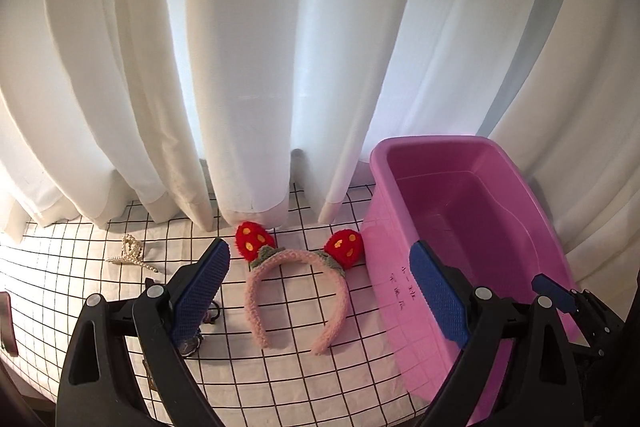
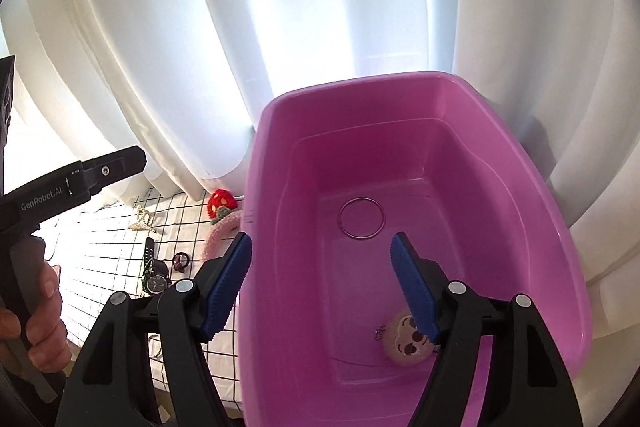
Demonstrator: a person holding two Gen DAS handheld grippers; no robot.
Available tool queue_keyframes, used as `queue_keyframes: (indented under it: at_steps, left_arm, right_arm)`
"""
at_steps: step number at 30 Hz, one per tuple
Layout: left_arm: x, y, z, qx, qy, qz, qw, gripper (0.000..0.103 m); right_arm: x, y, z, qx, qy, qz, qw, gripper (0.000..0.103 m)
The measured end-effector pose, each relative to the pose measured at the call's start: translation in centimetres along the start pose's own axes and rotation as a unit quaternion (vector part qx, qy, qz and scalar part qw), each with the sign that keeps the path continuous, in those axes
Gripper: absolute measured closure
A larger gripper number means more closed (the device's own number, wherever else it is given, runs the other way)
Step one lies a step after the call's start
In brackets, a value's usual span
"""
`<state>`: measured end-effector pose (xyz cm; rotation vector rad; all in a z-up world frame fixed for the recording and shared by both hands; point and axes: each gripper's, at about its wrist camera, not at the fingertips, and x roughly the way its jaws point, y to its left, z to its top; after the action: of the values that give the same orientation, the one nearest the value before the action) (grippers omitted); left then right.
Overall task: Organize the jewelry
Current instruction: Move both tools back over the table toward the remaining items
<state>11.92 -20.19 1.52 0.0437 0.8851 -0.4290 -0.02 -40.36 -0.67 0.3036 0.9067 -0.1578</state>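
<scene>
I see the pink plastic bin (image 2: 400, 155) standing at the right end of the table, its far rim against the white curtain (image 2: 200, 47). On its floor lie a thin metal bangle (image 2: 361, 217), flat near the middle, and a round beige plush charm with a stitched face (image 2: 408, 341) on a short chain, close to the near wall.

My right gripper (image 2: 322, 285) hangs over the bin with its jaws spread and nothing between the blue pads (image 2: 414, 287); the left pad sits outside the bin's left wall, the right pad over the interior above the charm.

Left of the bin, on the grid-patterned tablecloth (image 1: 280, 367), the fuzzy pink headband with two red strawberry ears (image 1: 294, 279) lies flat, just beside the bin's wall, ears toward the curtain. A black wristwatch (image 2: 154, 273) and a small dark maroon ring-like piece (image 2: 181, 262) rest nearer the table's front edge, left of the headband. A pearl hair claw (image 1: 132, 253) sits well apart toward the far left, near the curtain hem.

My left gripper (image 1: 320, 291) hovers over the headband, jaws wide and empty. In the right wrist view a hand (image 2: 38, 307) grips its handle.
</scene>
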Motion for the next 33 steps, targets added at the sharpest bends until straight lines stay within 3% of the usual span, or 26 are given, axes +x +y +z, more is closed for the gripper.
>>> queue_keyframes:
  at_steps: [12,24,33]
  left_arm:
    - [-4.8,8.8,-3.6,-0.018,-0.005,0.033,0.9993,0.013]
    - [-7.7,17.3,-7.6,-0.027,0.011,0.056,0.9980,0.011]
    - [-8.4,22.3,-11.4,-0.017,0.023,0.068,0.9973,0.010]
  right_arm:
    - [-0.5,8.2,-1.3,-0.023,-0.018,0.020,0.999,0.034]
    - [-0.7,16.8,-4.4,-0.048,-0.011,0.024,0.999,0.034]
    - [0.8,20.9,-7.3,-0.037,0.006,0.018,0.999,0.034]
